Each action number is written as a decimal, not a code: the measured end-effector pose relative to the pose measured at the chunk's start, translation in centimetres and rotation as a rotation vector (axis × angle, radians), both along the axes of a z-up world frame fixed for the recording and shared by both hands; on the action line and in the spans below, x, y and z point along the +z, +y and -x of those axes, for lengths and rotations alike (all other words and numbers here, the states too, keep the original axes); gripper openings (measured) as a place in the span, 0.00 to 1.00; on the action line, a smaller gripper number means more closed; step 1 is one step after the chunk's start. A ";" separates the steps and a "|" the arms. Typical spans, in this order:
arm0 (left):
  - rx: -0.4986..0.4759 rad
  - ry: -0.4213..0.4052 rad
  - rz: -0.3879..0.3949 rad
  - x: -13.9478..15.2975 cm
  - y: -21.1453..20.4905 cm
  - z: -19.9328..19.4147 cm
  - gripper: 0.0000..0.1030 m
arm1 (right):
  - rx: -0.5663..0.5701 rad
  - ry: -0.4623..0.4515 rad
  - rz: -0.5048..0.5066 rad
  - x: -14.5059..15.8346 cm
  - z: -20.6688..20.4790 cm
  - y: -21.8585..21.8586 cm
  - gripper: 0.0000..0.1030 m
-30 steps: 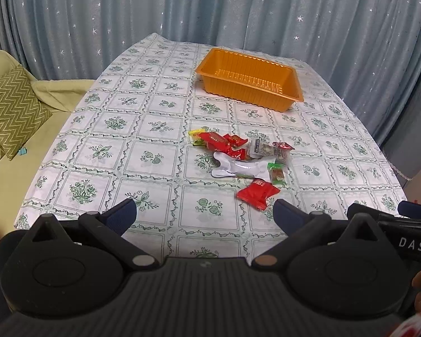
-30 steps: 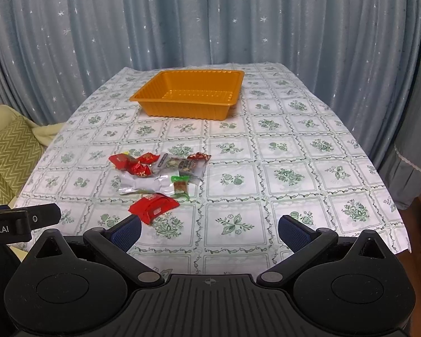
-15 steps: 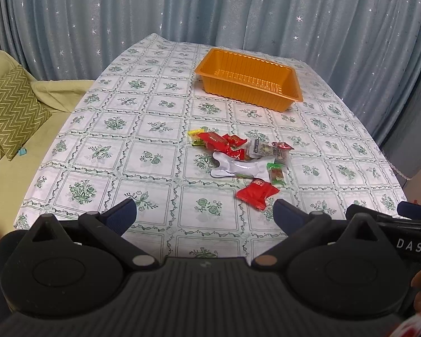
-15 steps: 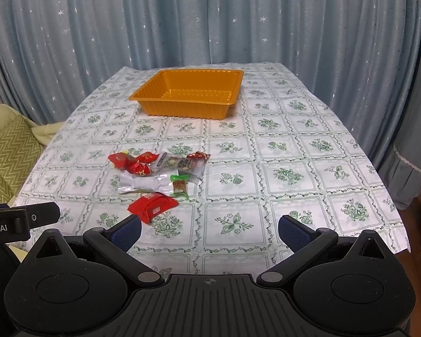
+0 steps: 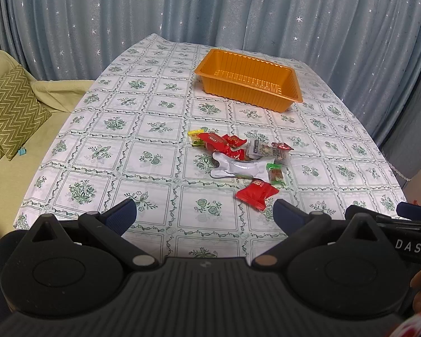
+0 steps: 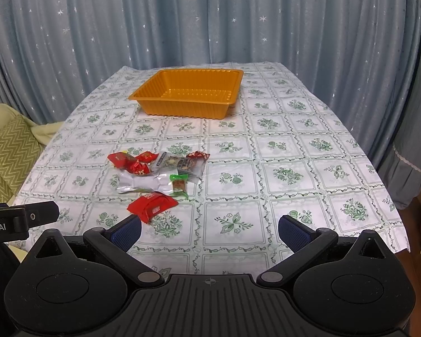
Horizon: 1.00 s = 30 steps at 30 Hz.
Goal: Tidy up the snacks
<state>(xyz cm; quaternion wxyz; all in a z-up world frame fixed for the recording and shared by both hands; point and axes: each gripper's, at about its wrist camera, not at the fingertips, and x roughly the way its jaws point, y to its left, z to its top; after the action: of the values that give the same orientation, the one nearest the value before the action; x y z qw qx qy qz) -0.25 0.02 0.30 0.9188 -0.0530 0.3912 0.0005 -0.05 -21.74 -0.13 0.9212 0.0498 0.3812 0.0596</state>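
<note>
Blue star-speckled curtains [image 6: 182,28] close off the far side of the desk [image 6: 294,151], which carries a white cloth printed with green floral squares. An orange tray [image 6: 182,112] stands empty near the far edge. The snacks [image 6: 157,177] lie in a loose cluster mid-desk, well apart from the tray: red wrappers, a silver pouch [image 5: 235,168], a green-ended bar [image 5: 275,174] and a clear packet [image 6: 182,164]. One red packet [image 6: 153,206] lies nearest me, apart from the rest. Nothing stands between the cluster and the tray. A sofa with a zigzag cushion [image 5: 11,112] sits to the left.

My left gripper [image 5: 205,216] hovers above the near edge, fingers [image 5: 122,216] spread wide, holding nothing. My right gripper [image 6: 210,231] is level beside it, fingers [image 6: 293,231] likewise apart and empty.
</note>
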 end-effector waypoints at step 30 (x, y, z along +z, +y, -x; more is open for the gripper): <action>-0.004 -0.004 0.000 0.0 -0.3 -0.1 1.00 | -0.003 0.000 0.000 0.0 0.0 0.0 1.00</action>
<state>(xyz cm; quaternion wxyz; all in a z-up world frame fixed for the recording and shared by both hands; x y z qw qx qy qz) -0.16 -0.28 0.35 0.9195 -0.0524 0.3896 -0.0015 -0.06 -21.76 -0.17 0.9213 0.0505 0.3812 0.0583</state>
